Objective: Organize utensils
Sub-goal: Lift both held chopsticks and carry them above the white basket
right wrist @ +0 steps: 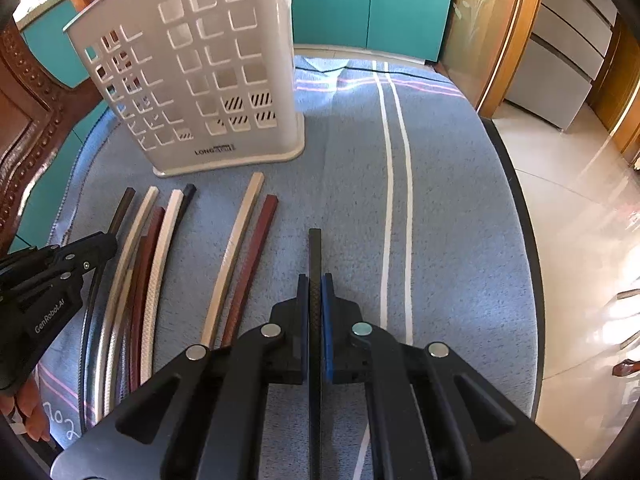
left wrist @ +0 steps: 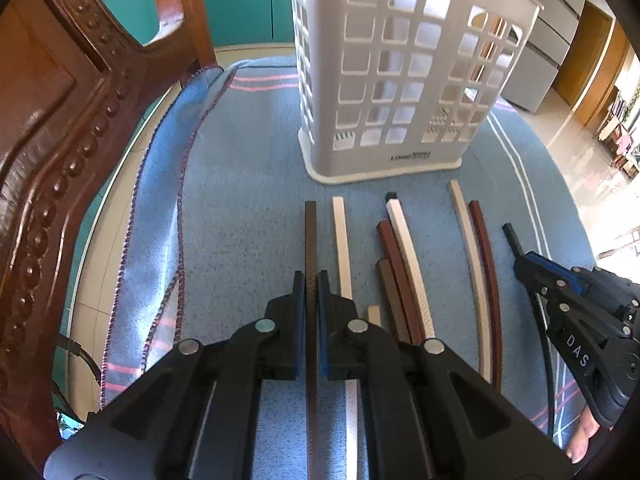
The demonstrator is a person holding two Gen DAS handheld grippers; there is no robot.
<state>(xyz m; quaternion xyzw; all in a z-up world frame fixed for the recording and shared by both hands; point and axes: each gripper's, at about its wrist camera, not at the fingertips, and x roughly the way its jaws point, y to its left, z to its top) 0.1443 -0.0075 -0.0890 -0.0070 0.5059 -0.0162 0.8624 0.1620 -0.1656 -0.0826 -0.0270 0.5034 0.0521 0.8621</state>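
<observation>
A blue towel (left wrist: 248, 208) is spread over a round table, with a white lattice utensil holder (left wrist: 400, 80) stood upright at the back.

From left to right, the left gripper (left wrist: 311, 280) is clenched on a dark brown chopstick (left wrist: 310, 232), at least seven more chopsticks (left wrist: 404, 248) are laid loose on the towel just before the holder, and the right gripper (right wrist: 315, 284) is clamped on a black chopstick (right wrist: 315, 248). Nine or ten chopsticks can be counted, and one holder. The pick-up step is judged in hand; each held stick must next be lifted, tipped upright and lowered into the holder's open top.
</observation>
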